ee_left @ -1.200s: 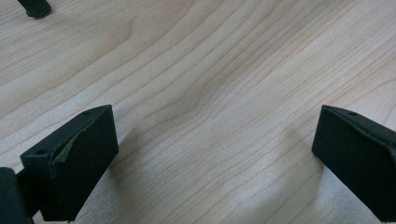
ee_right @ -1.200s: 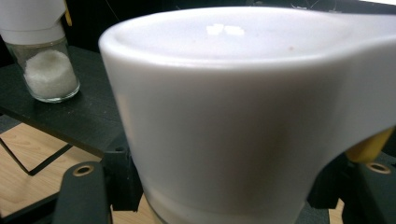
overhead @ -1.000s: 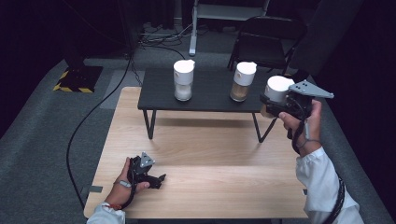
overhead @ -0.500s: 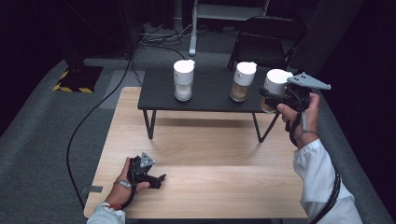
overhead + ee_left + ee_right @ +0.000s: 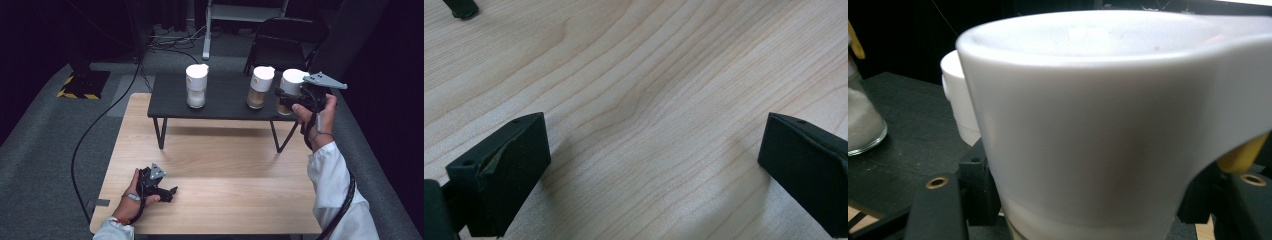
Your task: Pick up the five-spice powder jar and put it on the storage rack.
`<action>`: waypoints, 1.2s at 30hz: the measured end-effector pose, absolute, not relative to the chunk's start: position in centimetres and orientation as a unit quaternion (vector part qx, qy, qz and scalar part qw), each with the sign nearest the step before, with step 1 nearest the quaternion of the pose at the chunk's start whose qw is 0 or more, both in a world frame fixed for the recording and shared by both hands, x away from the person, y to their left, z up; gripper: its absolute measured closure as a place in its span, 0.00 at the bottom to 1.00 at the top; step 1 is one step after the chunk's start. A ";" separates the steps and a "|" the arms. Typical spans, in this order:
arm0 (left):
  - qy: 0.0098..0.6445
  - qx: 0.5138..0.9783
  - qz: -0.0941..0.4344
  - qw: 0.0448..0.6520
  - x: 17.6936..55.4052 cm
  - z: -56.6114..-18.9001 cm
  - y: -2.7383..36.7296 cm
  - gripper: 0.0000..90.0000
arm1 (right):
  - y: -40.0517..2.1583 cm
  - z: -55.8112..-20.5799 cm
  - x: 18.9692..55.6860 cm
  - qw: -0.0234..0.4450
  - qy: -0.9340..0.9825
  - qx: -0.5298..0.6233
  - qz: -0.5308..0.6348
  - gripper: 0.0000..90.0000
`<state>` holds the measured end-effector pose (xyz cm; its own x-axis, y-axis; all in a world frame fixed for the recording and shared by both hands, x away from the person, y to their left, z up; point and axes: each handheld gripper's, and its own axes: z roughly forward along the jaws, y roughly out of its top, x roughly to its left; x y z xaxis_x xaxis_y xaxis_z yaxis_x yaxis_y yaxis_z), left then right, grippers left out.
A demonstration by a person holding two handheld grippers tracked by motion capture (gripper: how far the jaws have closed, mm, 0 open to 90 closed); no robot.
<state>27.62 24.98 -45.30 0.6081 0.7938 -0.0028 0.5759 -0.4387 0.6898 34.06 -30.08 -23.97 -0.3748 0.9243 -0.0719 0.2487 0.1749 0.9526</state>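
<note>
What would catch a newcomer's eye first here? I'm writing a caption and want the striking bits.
Three white-lidded jars stand in a row on the low black table: one with white contents at the left, a brown-filled one beside the third jar, at the table's right end, with the right gripper around it. Near the wooden table's front left, the left gripper rests open on bare wood.

White sleeves, black grippers, grey three-cornered plates, perhaps foam-padded fingers

Right-hand jar blurred and cut off at the bottom edge, its contents hidden, right gripper fingers mostly hidden behind that jar.
</note>
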 end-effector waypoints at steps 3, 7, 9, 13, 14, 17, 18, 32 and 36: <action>0.412 0.832 0.163 0.334 27.6 -45.3 25.0 0.00 | -29.9 -24.1 34.4 0.354 0.676 0.436 0.476 0.33; 0.412 0.832 0.163 0.335 27.6 -45.3 25.0 0.00 | -29.8 -24.5 34.9 0.355 0.674 0.440 0.475 0.33; 0.412 0.832 0.163 0.334 27.6 -45.3 25.0 0.00 | -29.8 -24.7 35.1 0.355 0.672 0.443 0.476 0.33; 0.412 0.832 0.163 0.334 27.6 -45.3 25.0 0.00 | -29.8 -25.0 35.5 0.359 0.666 0.447 0.476 0.33; 0.412 0.832 0.163 0.334 27.6 -45.3 25.0 0.00 | -29.8 -25.1 35.7 0.359 0.664 0.450 0.477 0.33; 0.412 0.832 0.163 0.334 27.6 -45.3 25.0 0.00 | -29.9 -25.4 36.1 0.359 0.661 0.453 0.479 0.33; 0.412 0.832 0.163 0.334 27.6 -45.3 25.0 0.00 | -29.9 -25.5 36.2 0.358 0.659 0.456 0.479 0.33; 0.411 0.832 0.163 0.334 27.6 -45.3 25.0 0.00 | -30.1 -27.0 37.4 0.359 0.649 0.461 0.486 0.33; 0.412 0.832 0.163 0.334 27.6 -45.3 25.0 0.00 | -30.3 -27.4 37.5 0.358 0.645 0.461 0.493 0.33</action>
<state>27.61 24.98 -45.30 0.6074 0.7944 -0.0040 0.5767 -0.4376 0.6899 37.52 -30.30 -27.44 -0.3182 0.9480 -0.0074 0.2407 0.0884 0.9666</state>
